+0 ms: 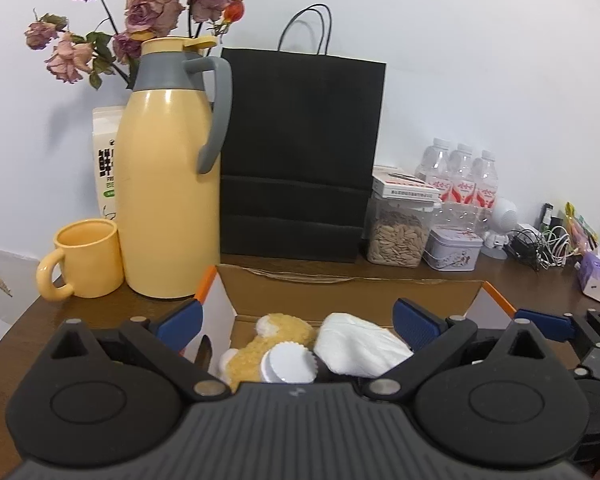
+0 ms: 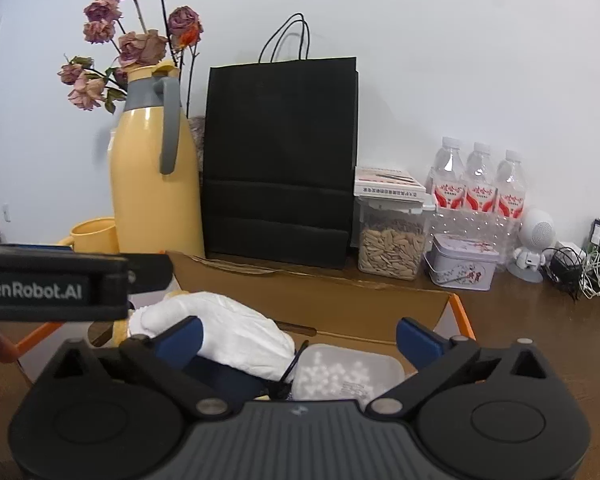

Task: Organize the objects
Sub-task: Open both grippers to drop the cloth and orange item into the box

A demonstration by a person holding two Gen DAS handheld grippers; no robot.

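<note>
over the open cardboard box (image 1: 352, 292), left gripper (image 1: 296, 320) and right gripper (image 2: 298, 338) both hang released, grasping nothing; plush toy (image 1: 260, 344), white cloth (image 2: 236, 332) and lidded tub (image 2: 348, 372) lie inside. packing looks nearly finished; next likely closing flaps or fetching another item.

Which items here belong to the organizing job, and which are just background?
Job: box, plush toy, white cloth, white cap, lidded tub.

Background: thermos, mug, black bag, seed jar, tin, bottles.
</note>
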